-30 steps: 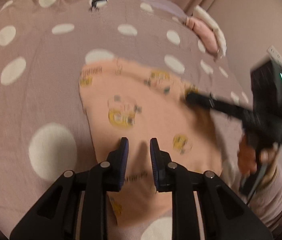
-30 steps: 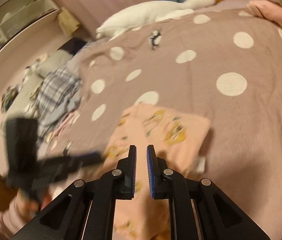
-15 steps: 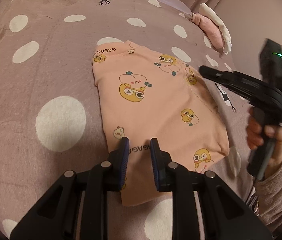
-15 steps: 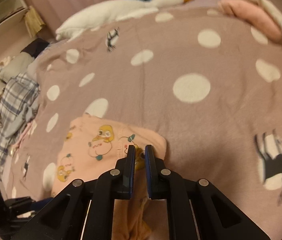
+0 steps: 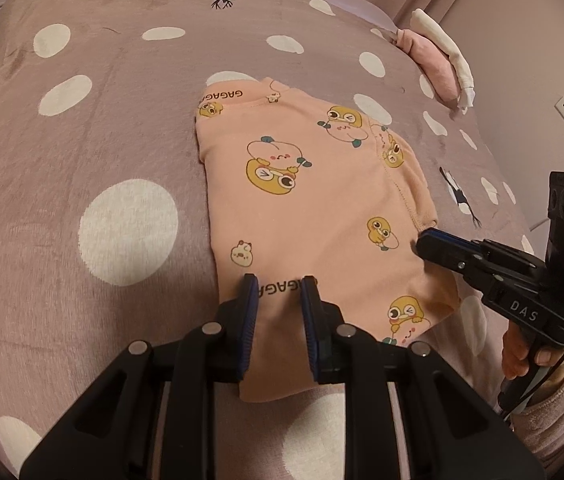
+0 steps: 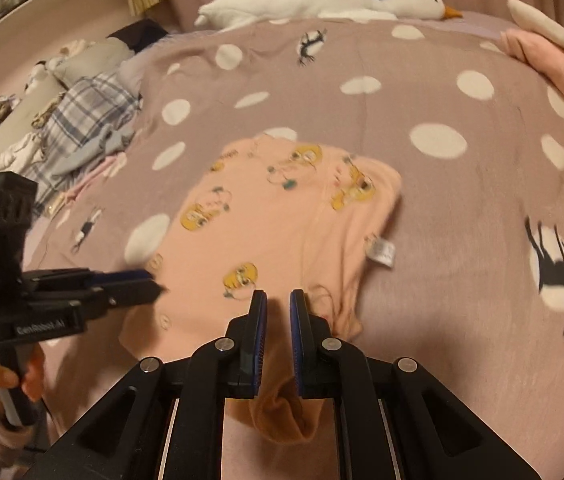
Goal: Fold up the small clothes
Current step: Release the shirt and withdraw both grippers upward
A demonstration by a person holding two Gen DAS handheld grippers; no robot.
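1. The peach garment (image 5: 322, 208) lies flat on the dotted bedspread (image 5: 82, 140), about in the middle of it, with the white goose toy (image 6: 322, 0) far beyond the garment, at the head of the bed

2. The left gripper (image 5: 278, 296) hovers over the near edge of the garment, by the printed letters; its jaws are apart with a small gap, and the cloth shows between them, but I judge nothing is pinched

3. The right gripper (image 6: 278, 312) is over the near right part of the garment; its jaws are also a little apart and hold nothing, as far as this blurred view shows

4. A bunched fold (image 6: 286, 416) hangs at the near end of the garment, under the right gripper; it should probably be smoothed first

5. For a good fold, each gripper should take one near corner of the garment, pinching only the layers to be turned

6. Lift both corners together and bring them toward the far edge of the garment, keeping the sides in line

7. The small white label (image 6: 380, 254) sticks out at the right side of the garment; better to tuck it in
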